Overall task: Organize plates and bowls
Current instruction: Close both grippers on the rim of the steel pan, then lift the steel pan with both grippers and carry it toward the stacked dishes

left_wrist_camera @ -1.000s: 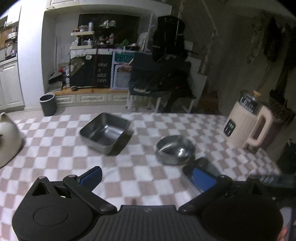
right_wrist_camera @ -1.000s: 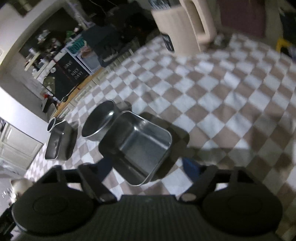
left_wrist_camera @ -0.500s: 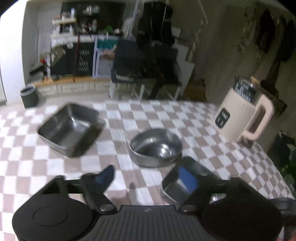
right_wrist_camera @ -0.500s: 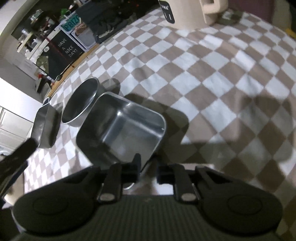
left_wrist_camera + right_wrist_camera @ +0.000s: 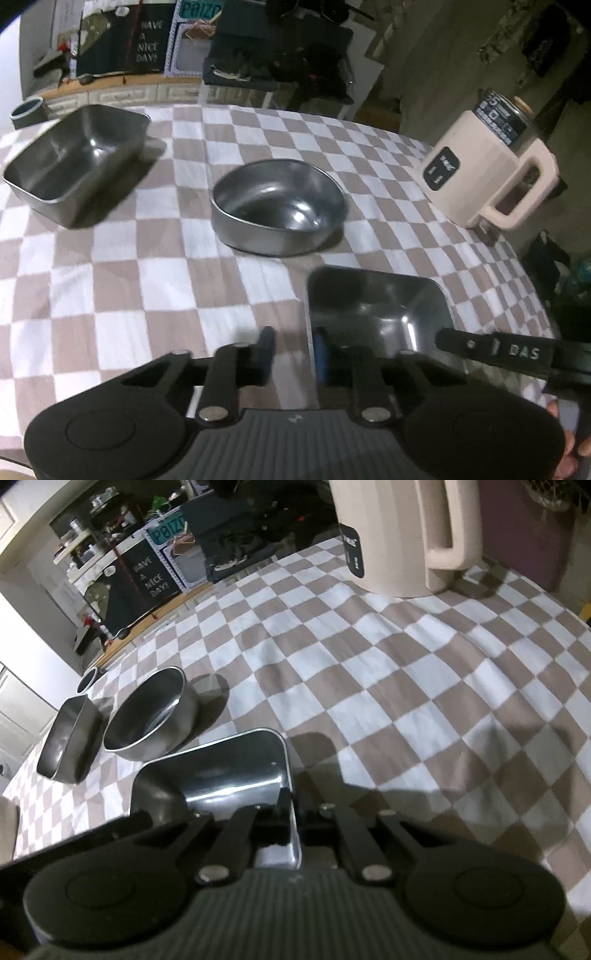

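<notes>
Three steel vessels stand on the checked tablecloth: a far rectangular tray, a round bowl and a near square tray. My left gripper straddles the near tray's left wall. Its jaws are closing, the inner pad lies against the wall, and a strip of cloth still shows by the outer finger. My right gripper is shut on the same tray's right rim. Its black body shows in the left wrist view.
A beige jug appliance with a handle stands at the table's far right. Beyond the far edge are a small bin, a chalkboard sign and a dark chair with clothes. Fingers of a hand show at bottom right.
My left gripper dropped and swung right, from over the table's middle to the near tray, its jaws narrowing from wide open. My right gripper's jaws closed onto the tray's rim.
</notes>
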Demonstrator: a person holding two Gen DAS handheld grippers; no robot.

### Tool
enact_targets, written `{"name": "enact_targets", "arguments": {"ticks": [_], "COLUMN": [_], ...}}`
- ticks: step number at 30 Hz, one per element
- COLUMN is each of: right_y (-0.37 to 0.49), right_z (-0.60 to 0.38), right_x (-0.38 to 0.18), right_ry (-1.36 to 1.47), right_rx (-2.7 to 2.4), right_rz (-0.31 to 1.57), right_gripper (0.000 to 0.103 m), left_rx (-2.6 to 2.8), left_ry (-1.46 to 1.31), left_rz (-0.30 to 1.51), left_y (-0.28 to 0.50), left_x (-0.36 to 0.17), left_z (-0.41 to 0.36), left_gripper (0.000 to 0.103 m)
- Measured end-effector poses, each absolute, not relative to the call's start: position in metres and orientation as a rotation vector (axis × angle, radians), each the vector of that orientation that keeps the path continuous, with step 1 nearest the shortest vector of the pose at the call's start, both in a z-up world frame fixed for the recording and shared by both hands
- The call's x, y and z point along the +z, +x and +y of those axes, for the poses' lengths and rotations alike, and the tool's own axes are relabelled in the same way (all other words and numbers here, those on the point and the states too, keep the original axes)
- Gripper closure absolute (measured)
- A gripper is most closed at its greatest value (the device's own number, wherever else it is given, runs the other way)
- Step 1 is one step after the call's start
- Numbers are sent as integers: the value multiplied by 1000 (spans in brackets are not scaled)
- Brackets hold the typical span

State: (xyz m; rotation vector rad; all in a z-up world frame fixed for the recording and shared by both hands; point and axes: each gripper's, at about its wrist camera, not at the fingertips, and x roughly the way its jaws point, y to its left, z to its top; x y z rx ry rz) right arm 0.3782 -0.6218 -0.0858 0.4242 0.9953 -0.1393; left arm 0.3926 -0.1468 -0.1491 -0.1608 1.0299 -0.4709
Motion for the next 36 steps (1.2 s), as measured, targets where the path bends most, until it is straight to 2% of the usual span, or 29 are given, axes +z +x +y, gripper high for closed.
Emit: {"name": "enact_targets", "arguments": {"ticks": [2, 20, 26, 36], "right_y": [377, 311, 288, 288], "right_z": [-621, -631, -624, -603], "right_x": [-84, -23, -13, -22], "right_ry": [411, 262, 179, -28], "right_rx": [-122, -16, 25, 25], "right_rz": [997, 890, 891, 1006], "right_gripper": [99, 97, 97, 98], "left_rx": [-487, -530, -525, -466], "left_ry": [-173, -153, -135, -76], "left_rz": [1032, 994, 1034, 1128], "left_y": [388, 293, 266, 256], "left_x": [-146, -80, -82, -109], "left_z": [-148, -154, -154, -164], "left_gripper": [96, 94, 94, 92]}}
